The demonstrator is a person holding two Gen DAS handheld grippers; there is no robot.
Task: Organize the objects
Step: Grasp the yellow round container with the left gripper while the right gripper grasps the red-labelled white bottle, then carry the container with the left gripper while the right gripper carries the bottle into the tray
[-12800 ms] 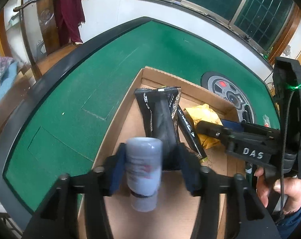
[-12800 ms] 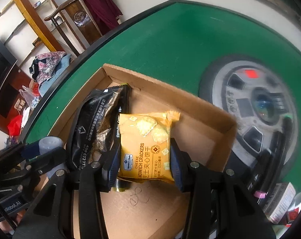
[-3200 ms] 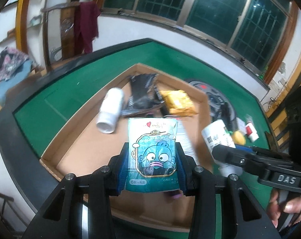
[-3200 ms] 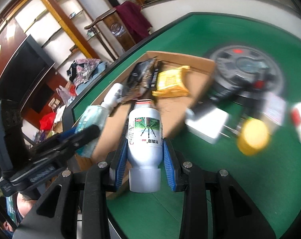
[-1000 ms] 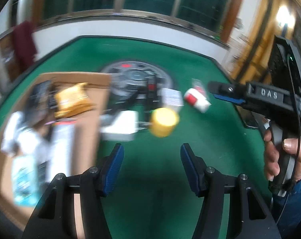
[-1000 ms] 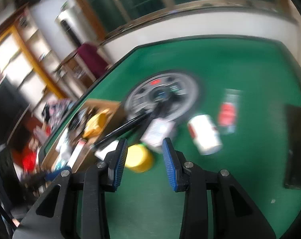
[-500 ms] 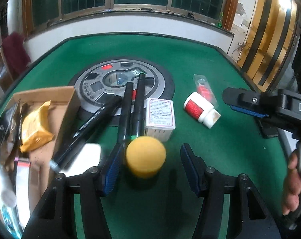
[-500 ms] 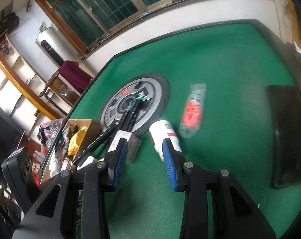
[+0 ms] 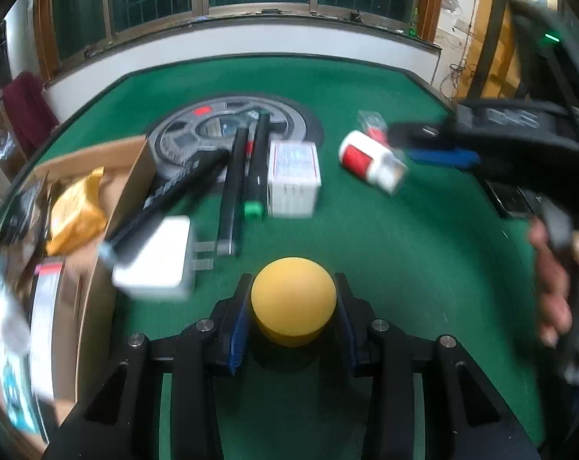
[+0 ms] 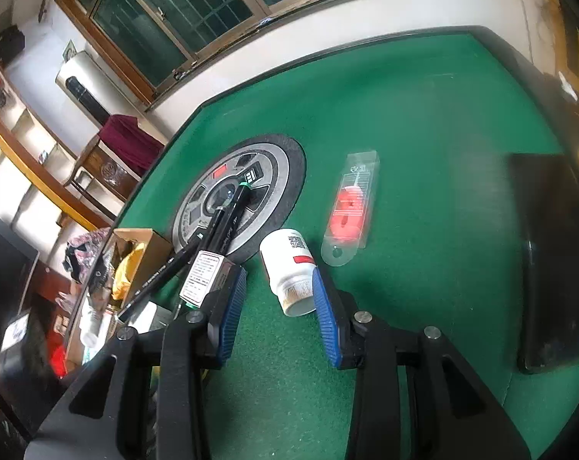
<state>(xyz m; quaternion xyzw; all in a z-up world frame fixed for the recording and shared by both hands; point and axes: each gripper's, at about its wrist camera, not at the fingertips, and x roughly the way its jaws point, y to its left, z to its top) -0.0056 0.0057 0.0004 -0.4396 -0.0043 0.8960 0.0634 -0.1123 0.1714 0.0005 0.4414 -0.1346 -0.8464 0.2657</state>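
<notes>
Green felt table under a row of dark windows, and we're partway through. Bottom centre of the left wrist view, our left gripper [image 9: 293, 316] has just been closing, and its blue pads now look snug on the yellow ball [image 9: 293, 306]. The right gripper [image 10: 278, 310] at the bottom of its own view stands part-open and empty, with the white bottle [image 10: 291, 274] lying right at its tips but not squeezed yet. Further up, the pens [image 9: 247, 170], small box [image 9: 294, 178] and white charger [image 9: 155, 258] wait on the felt. At left, the cardboard box [image 9: 130, 176] already holds snacks. Only the right view shows the clear red packet [image 10: 348, 207] sharply; only the left shows the ball.
</notes>
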